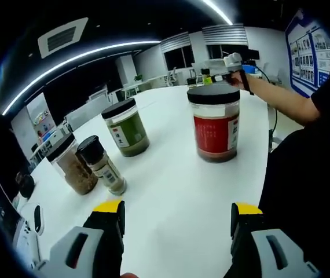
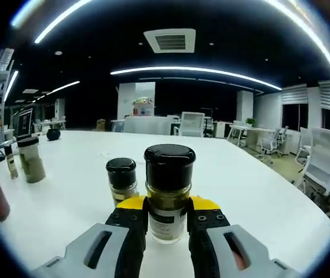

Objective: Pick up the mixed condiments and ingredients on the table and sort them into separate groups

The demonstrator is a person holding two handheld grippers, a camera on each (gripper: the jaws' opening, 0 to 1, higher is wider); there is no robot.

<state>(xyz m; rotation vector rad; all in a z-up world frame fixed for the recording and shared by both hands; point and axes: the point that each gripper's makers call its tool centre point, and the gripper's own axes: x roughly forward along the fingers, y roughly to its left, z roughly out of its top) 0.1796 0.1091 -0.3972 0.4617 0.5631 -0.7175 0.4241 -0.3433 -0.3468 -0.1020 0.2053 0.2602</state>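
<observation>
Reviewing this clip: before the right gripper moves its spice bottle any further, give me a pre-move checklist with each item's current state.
1. Right gripper closed on the black-capped spice bottle: ok, jaws press both sides of the glass.
2. Bottle upright in the grip: ok.
3. Bottle lifted off the white table: cannot tell, its base is hidden between the jaws.
4. Clearance from the small spice bottle just behind on the left: not ok, it stands very close.
5. Left gripper free: ok, jaws open with nothing between them.
6. Left gripper clear of the red-label jar, green jar and tilted pair of spice containers: ok, all stand apart from it.
</observation>
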